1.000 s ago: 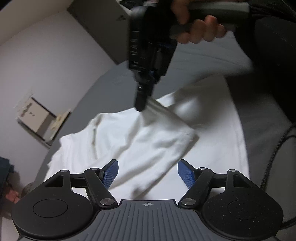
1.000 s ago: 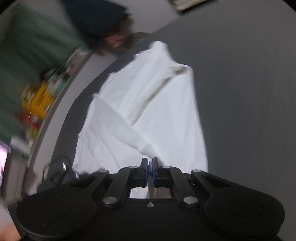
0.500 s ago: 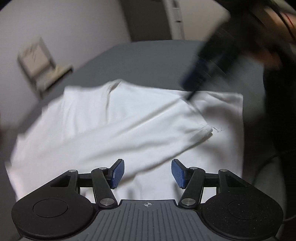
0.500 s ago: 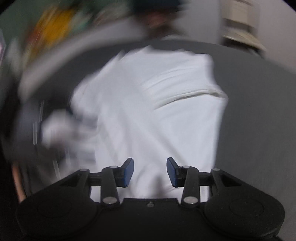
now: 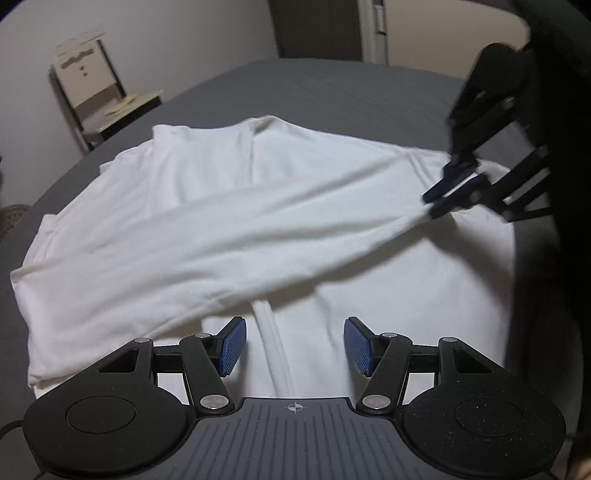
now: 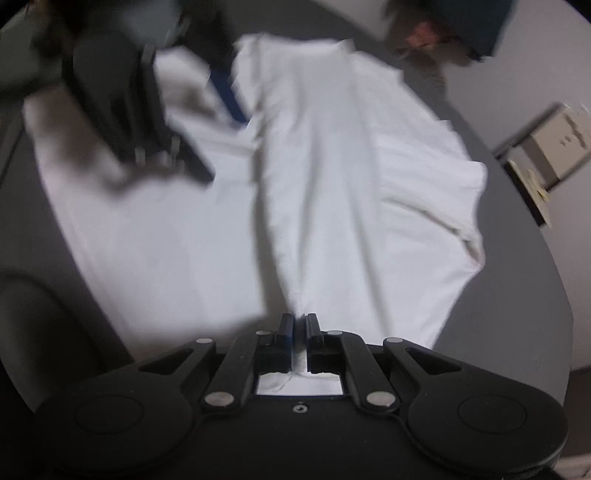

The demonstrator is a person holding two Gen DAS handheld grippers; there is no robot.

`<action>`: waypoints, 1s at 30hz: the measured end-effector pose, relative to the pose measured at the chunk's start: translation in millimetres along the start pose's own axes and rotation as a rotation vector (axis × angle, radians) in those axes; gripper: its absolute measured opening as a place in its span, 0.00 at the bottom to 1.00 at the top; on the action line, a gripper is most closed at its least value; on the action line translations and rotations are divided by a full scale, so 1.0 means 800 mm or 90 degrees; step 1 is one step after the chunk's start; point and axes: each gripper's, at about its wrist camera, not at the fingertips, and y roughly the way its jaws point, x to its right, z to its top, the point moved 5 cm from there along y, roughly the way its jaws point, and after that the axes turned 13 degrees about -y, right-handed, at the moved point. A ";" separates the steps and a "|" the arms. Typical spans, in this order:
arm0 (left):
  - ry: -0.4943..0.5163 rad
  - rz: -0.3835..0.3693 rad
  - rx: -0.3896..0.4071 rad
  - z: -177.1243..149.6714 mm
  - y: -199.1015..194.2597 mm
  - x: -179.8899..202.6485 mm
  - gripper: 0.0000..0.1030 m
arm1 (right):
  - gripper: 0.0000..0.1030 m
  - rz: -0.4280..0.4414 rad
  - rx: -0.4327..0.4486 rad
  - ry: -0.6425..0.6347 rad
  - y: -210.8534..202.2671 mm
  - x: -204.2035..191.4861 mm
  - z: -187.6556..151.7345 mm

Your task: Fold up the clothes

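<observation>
1. Your white long-sleeved shirt lies spread flat across the grey bed. It covers most of the middle of the mattress, with a strip of bare grey showing along the far edge.
2. The cloth is plain white, soft and lightly creased, with no print that shows. A hemmed or ribbed edge runs toward you in the left wrist view, ending between the left fingers.
3. One sleeve is pulled out as a long band across the body of the shirt. It is raised slightly, so it throws a shadow on the cloth under it.
4. The neck end of the shirt sits toward the far left corner of the bed. A short dark seam line shows there.
5. Your right gripper has its fingers closed on the sleeve's end, with cloth bunched between the pads. The right wrist view shows the sleeve tapering straight into the pinch.
6. Your left gripper stands wide open over the near part of the shirt. Its blue pads have nothing between them but the cloth lying below.
7. Beyond the far left corner of the bed a pale bedside stand stands against the wall.
8. A dark door shows behind the far edge.
</observation>
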 end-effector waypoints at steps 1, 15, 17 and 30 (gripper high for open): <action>-0.017 -0.008 0.000 0.001 0.004 -0.003 0.58 | 0.07 -0.005 0.014 0.022 -0.009 0.009 -0.003; -0.030 -0.093 -0.025 -0.006 0.018 0.009 0.58 | 0.07 0.000 0.116 0.088 -0.059 0.038 0.008; -0.045 -0.110 -0.025 -0.005 0.011 0.003 0.58 | 0.07 0.025 0.098 0.068 -0.048 0.029 0.007; -0.027 -0.103 -0.026 -0.007 0.019 0.004 0.58 | 0.32 0.146 0.122 0.440 0.037 0.132 0.020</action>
